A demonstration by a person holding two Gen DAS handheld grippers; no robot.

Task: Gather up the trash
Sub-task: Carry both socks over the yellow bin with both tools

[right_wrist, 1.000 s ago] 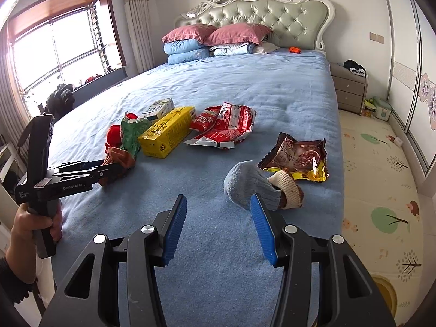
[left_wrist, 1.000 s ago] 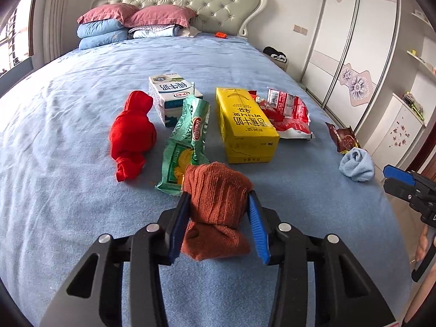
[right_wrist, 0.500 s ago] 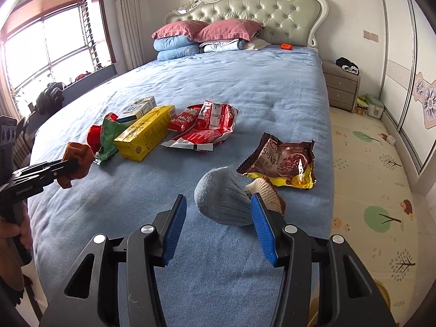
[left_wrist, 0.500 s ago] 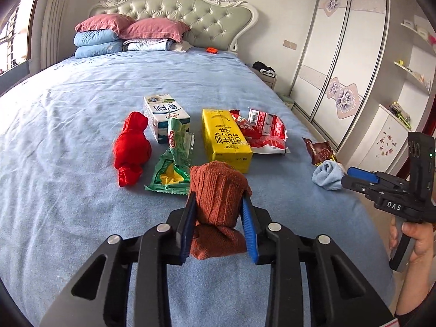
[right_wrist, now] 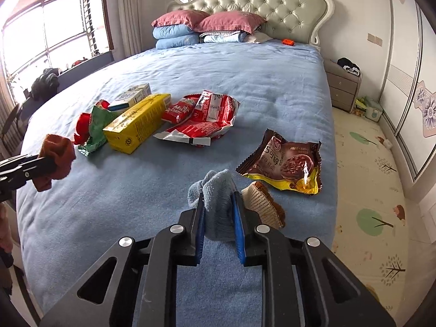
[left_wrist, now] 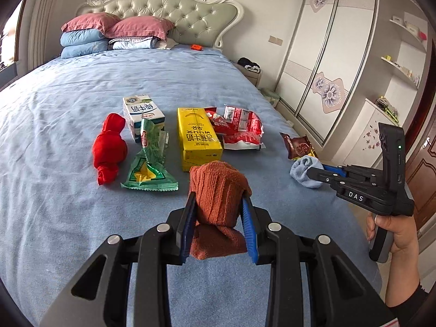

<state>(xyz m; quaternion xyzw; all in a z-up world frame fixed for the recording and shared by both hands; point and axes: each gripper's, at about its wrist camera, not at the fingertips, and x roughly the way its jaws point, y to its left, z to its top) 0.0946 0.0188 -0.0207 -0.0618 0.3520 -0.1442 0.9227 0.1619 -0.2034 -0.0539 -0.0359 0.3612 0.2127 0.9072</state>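
Left wrist view: left tongs [left_wrist: 218, 219] clenched on the rust-brown sock [left_wrist: 218, 190], which stands up between the blue pads, clear of the bed [left_wrist: 54, 218]. Trash lies ahead of these tongs, further up the bed — green wrapper [left_wrist: 148, 160] just ahead-left, yellow carton [left_wrist: 197, 139] dead ahead with its long axis running away from the camera, white milk carton [left_wrist: 143, 114] behind the wrapper, red snack bags [left_wrist: 239, 128] to the carton's right. Red sock [left_wrist: 109, 147] sits left of the wrapper, not trash. Right tongs [left_wrist: 313, 173] enter from the right edge, tips at the pale blue sock [left_wrist: 303, 169]; brown chocolate wrapper [left_wrist: 298, 147] lies just beyond it.

Right wrist view: right tongs [right_wrist: 219, 218] closing on the pale blue sock [right_wrist: 215, 199], pads already pressing its sides; its tan cuff [right_wrist: 261, 201] pokes out on the right. Brown chocolate wrapper [right_wrist: 286, 163] is just ahead-right, lying flat, long axis across the view — the right hand is nearer to it, the left hand to the wrapper and cartons. My read: both tongs are full of socks, so no trash pick until one is freed.
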